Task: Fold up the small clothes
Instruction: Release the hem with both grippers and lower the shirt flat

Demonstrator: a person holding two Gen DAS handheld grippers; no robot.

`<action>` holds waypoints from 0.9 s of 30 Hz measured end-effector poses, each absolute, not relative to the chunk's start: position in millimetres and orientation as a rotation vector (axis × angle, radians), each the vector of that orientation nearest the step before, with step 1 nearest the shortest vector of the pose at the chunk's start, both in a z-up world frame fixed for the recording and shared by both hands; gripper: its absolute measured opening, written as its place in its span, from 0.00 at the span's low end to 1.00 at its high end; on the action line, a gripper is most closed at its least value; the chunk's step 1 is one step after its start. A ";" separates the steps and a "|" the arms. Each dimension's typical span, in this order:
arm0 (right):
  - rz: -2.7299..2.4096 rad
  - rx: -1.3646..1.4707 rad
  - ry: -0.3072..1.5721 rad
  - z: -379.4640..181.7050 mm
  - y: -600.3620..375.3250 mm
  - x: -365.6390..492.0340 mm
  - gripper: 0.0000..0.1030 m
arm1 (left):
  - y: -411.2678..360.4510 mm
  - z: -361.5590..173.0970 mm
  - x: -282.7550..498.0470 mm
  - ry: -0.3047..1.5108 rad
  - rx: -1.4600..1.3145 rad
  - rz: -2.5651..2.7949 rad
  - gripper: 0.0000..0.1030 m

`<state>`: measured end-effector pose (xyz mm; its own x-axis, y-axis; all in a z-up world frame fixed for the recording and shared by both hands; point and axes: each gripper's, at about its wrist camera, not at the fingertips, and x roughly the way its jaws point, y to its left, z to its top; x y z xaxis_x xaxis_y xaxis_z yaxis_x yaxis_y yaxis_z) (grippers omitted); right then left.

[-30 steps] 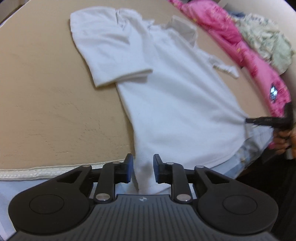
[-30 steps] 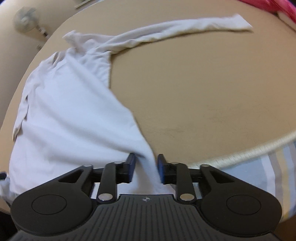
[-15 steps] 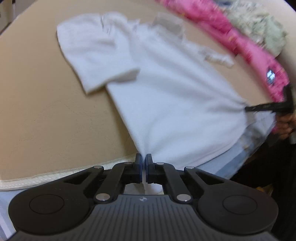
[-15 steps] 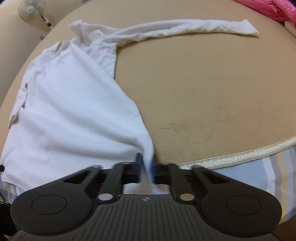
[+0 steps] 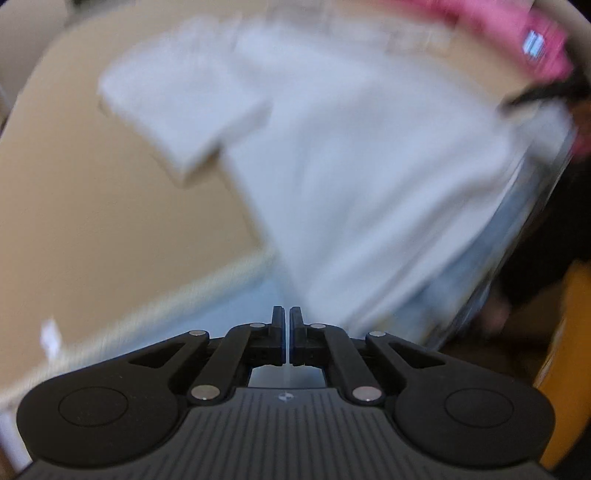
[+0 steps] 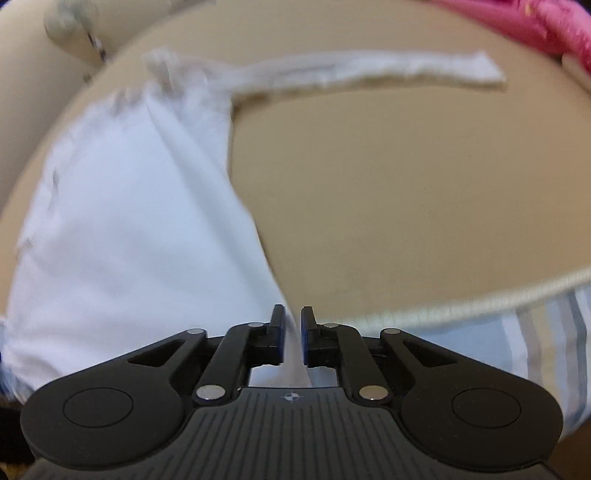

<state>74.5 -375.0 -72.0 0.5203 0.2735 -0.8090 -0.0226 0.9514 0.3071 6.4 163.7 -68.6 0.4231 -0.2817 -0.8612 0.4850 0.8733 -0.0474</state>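
Observation:
A white short-sleeved shirt (image 5: pixel 362 155) lies spread on a tan mattress (image 5: pixel 92 206), its lower edge at the near side. My left gripper (image 5: pixel 287 321) is shut on the shirt's bottom left corner; the view is motion-blurred. In the right wrist view the same shirt (image 6: pixel 122 229) stretches away, one sleeve (image 6: pixel 369 70) lying out across the mattress (image 6: pixel 406 184). My right gripper (image 6: pixel 293 321) is shut on the shirt's bottom right corner, with cloth pinched between the pads. The right gripper also shows at the far right of the left wrist view (image 5: pixel 535 94).
Pink clothing (image 5: pixel 517 33) is piled at the far right of the mattress, also in the right wrist view (image 6: pixel 535 26). The mattress's piped edge (image 6: pixel 480 302) and a striped sheet (image 6: pixel 546 332) run along the near side. A fan (image 6: pixel 70 18) stands beyond the far left.
Both grippers closed from open onto the shirt's bottom corners. The left gripper now swings quickly, and both pull the hem toward the mattress's near edge.

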 end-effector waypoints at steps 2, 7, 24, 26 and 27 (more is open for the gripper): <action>0.212 0.306 0.979 -66.6 -372.5 76.2 0.22 | 161.8 -55.6 12.1 0.957 0.129 -0.542 0.05; 0.266 0.113 1.188 -102.0 -342.2 83.1 0.25 | 140.1 -68.8 37.4 0.990 0.111 -0.552 0.05; 0.081 0.385 0.799 -46.5 -405.4 160.0 0.26 | 122.2 -58.1 96.3 0.817 0.156 -0.328 0.30; 0.044 0.379 0.760 -48.3 -411.1 181.1 0.26 | 109.0 -55.0 105.0 0.796 0.152 -0.302 0.32; 0.028 0.368 0.749 -49.3 -413.3 190.4 0.26 | 103.9 -55.4 109.4 0.793 0.152 -0.297 0.32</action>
